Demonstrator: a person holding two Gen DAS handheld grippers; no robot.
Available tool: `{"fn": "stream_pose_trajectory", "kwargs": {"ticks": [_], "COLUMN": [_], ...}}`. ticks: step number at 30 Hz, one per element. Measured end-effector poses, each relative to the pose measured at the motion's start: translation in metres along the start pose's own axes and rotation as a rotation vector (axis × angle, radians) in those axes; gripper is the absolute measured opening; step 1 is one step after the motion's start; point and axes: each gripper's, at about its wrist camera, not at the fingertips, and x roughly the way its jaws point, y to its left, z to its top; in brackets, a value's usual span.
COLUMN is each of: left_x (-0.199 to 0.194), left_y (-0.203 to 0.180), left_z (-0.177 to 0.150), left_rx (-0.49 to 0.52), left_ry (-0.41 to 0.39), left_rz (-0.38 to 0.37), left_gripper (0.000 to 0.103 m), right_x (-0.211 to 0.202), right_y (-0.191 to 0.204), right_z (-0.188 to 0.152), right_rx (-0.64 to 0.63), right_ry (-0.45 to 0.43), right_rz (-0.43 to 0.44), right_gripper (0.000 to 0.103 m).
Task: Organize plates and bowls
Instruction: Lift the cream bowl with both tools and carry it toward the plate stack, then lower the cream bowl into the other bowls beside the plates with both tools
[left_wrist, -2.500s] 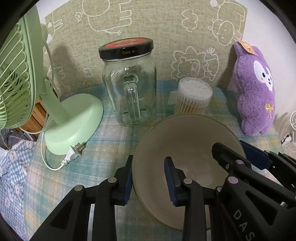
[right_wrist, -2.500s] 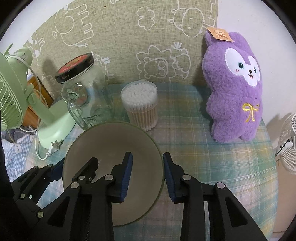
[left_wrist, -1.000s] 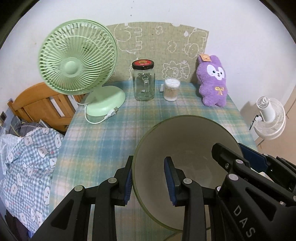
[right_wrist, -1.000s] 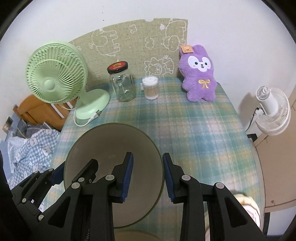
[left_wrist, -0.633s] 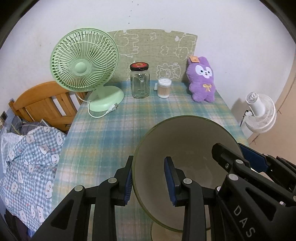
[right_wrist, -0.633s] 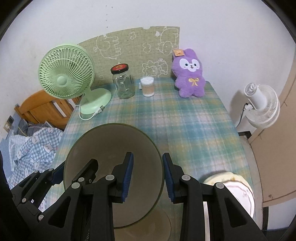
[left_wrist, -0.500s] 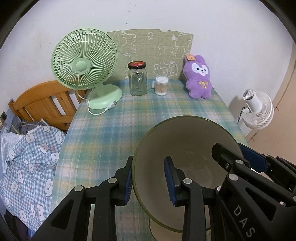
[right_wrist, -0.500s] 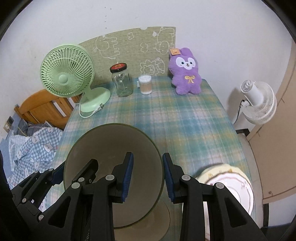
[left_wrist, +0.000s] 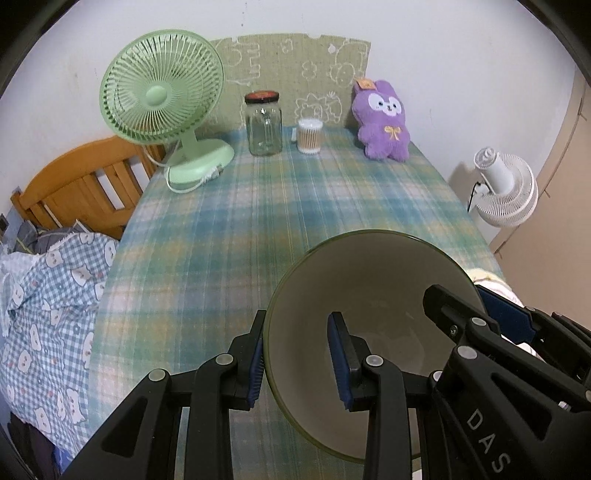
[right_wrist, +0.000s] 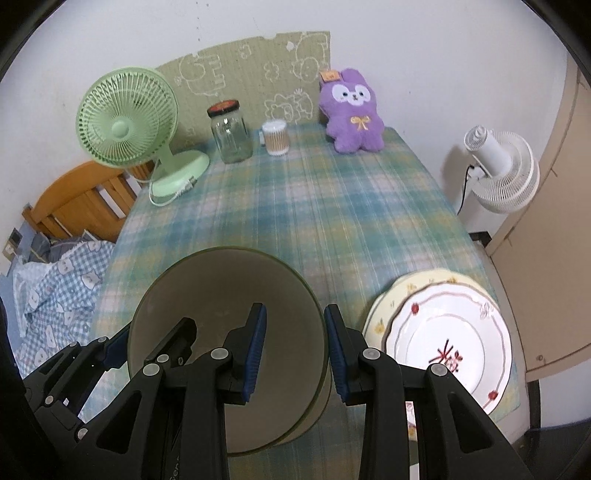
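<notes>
Since the earlier frames both grippers have drawn back from the far wall with the bowl, bringing plates into view. One bench (right_wrist: 332, 221), plaid-covered. Two fans: green (left_wrist: 162, 92), far left ahead; white (right_wrist: 498, 173), off the bench to the right. Two stacked plates (right_wrist: 447, 332) right of the right gripper (right_wrist: 291, 347). One bowl (left_wrist: 369, 295), its rim clamped between narrowly parted pads by left gripper (left_wrist: 299, 358) and right alike. One plush rabbit (left_wrist: 384, 122), one jar (left_wrist: 264, 125), one swab tub (left_wrist: 309, 136), far ahead.
</notes>
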Motion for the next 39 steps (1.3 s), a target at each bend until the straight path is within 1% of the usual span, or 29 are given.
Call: {"fn": "stream_pose_trajectory", "kwargs": {"ticks": [14, 22, 27, 38, 39], "left_x": [0.022, 0.033, 0.038, 0.04, 0.039], "left_y": [0.005, 0.003, 0.002, 0.001, 0.001], "left_z": [-0.019, -0.025, -0.027, -0.029, -0.029], "left_rx": [0.0, -0.001, -0.006, -0.005, -0.006], "left_ry": [0.073, 0.112, 0.133, 0.13, 0.131], "left_rz": [0.006, -0.008, -0.023, -0.029, -0.033], "left_gripper": [0.031, 0.031, 0.031, 0.031, 0.034], "right_x": [0.027, 0.038, 0.04, 0.043, 0.042], "right_y": [0.001, -0.002, -0.004, -0.006, -0.007], "right_z": [-0.018, -0.022, -0.025, -0.026, -0.025], "right_rx": [0.009, 0.014, 0.007, -0.003, -0.005], "right_ry": [0.071, 0.104, 0.1, 0.113, 0.118], "right_rz": [-0.002, -0.019, -0.039, -0.048, -0.044], "right_gripper": [0.035, 0.035, 0.033, 0.032, 0.032]}}
